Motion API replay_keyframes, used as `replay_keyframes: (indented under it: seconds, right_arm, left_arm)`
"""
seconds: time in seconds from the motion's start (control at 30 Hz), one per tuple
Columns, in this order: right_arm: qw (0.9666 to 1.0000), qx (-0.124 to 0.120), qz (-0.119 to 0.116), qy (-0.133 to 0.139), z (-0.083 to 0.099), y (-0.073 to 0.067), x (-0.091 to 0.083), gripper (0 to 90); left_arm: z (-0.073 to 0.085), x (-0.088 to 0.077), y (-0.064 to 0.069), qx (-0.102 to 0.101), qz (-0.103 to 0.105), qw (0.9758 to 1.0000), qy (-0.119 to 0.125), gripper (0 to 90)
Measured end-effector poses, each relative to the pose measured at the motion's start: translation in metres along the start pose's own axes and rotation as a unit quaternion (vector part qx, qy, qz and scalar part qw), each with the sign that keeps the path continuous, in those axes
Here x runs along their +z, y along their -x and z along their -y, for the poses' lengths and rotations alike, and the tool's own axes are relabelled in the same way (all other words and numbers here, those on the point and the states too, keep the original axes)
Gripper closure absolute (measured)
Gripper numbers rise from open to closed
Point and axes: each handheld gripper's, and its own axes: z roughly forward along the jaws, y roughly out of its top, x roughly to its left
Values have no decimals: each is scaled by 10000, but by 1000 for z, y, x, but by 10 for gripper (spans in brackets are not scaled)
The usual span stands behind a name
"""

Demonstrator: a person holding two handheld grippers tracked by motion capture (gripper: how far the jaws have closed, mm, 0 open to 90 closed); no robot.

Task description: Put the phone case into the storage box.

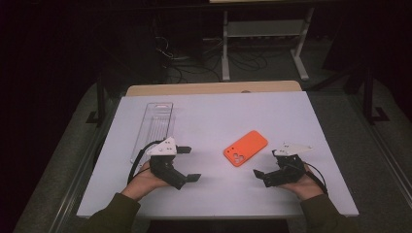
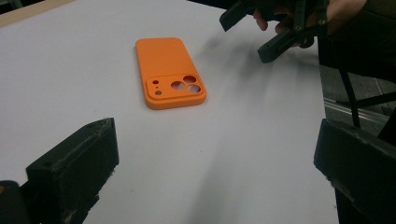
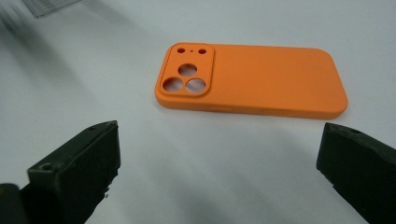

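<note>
One orange silicone phone case [image 1: 246, 148], camera cutouts up, mid-desk [image 1: 291, 116]; left gripper [image 1: 188, 164] and right gripper [image 1: 266, 162] flank it, both wide open, empty; clear, seemingly plastic tray [image 1: 154, 127] far left.

orange phone case [image 1: 246, 148]; flat; camera cutouts up; on table between tongs

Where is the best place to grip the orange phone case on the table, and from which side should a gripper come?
Probably across its two long edges near the middle. The orange phone case lies flat, back up, camera cutouts toward the person. The right gripper stands open close beside it, so it could come down from above, one jaw on each long side. The flat, low shape leaves little to pinch from the side.
</note>
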Motion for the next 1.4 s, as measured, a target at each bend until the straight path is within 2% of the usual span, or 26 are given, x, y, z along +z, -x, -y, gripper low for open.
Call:
replay_keyframes:
  seconds: [0.1,0.13,0.33,0.37,0.4,0.43,0.47,0.53,0.6,0.83,1.13,1.4]
  right_arm:
    - [10000,-60,-23,5,1,-2,-1,0]
    - [10000,-72,-24,27,1,-2,-2,0]
    - [9999,-79,-28,79,1,-1,-3,0]
    - [9999,-85,-27,76,1,0,-3,0]
    - [9999,-84,-33,80,1,0,-2,0]
    - [9999,-98,-32,77,1,0,-3,0]
    - [9999,-111,-36,78,1,0,-3,0]
    - [9999,-111,-27,75,1,0,-3,0]
    - [9999,-103,-33,87,1,0,-4,0]
    - [9999,-119,-45,107,0,-1,-4,0]
    - [9999,-126,-57,71,0,0,-3,0]
    - [9998,-170,-70,66,0,-1,-2,0]
  left_arm:
    - [-1,2,0,43,-2,10000,-29,0]
    - [-1,3,1,-5,-3,10000,-32,0]
    - [-5,9,1,-4,29,10000,-85,0]
    - [-6,10,0,83,18,9999,-115,0]
    - [-7,11,0,30,31,9999,-100,0]
    - [-8,12,-1,78,36,9999,-110,0]
    - [-9,13,0,-20,52,10000,-73,0]
    - [-11,15,-1,-49,80,9999,-52,0]
    - [-14,16,-1,20,50,9999,-91,0]
    - [-22,18,-4,-65,6,9999,101,0]
    - [-27,26,-8,-100,17,9999,89,0]
    - [-35,32,-11,-131,-84,9999,55,0]
